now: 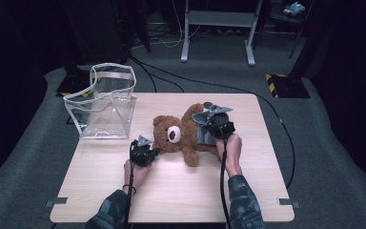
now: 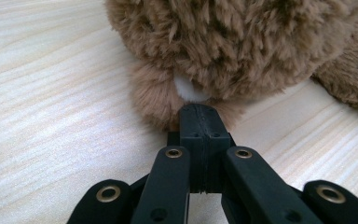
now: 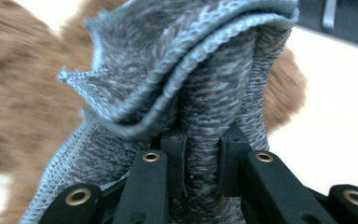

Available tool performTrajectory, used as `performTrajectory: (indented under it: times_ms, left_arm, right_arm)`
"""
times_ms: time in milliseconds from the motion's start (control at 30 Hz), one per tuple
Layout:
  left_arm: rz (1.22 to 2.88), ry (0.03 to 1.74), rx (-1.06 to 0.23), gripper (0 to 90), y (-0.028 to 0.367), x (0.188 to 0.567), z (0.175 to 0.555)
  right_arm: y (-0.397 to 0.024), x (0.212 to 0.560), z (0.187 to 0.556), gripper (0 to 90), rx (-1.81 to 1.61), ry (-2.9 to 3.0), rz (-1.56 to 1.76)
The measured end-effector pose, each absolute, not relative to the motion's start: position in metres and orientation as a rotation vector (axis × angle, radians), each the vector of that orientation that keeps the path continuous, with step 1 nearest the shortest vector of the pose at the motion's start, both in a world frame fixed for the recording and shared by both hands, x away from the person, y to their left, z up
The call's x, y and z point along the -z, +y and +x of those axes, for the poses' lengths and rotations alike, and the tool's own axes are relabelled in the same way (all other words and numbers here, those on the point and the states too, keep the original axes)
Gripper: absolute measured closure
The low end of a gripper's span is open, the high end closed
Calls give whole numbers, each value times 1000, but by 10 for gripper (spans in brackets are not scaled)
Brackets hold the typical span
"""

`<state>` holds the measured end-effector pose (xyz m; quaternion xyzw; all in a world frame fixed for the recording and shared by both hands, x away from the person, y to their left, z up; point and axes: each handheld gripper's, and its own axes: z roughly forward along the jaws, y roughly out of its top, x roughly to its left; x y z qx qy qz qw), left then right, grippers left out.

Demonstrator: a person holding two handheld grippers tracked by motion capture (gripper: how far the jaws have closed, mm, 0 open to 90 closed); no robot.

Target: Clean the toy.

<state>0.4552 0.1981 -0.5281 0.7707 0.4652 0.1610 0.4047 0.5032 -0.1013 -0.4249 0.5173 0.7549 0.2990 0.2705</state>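
One wooden table (image 1: 171,191), grey carpet (image 1: 28,157) around.

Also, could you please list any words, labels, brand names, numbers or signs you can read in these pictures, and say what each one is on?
None: no readable text in any view.
The teddy bear, the grey cloth and the clear bag carry no legible writing.
A white tab on the teddy bear, by the left gripper, looks blank.
The yellow-and-black hazard stripes on the floor plate are a pattern, not text.

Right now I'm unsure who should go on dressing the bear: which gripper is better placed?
Right gripper: probably, it grips the grey cloth over the bear. Left gripper pinches its fur.
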Motion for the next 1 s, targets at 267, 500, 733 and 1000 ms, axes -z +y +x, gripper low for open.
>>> performTrajectory:
  times_ms: [267, 500, 733, 1000]
  left_arm:
    - [1946, 1174, -406, 899, 198, 528, 455]
    - [1953, 1167, -413, 899, 198, 528, 455]
    - [1953, 1166, -412, 899, 198, 528, 455]
    - [1947, 1173, -418, 899, 197, 528, 454]
  right_arm:
    - [-112, 415, 500, 763, -862, 2018, 1418]
    - [-72, 405, 495, 763, -908, 2120, 1270]
    - [-92, 423, 503, 769, -843, 2039, 1363]
    - [-130, 455, 514, 772, -750, 2010, 1531]
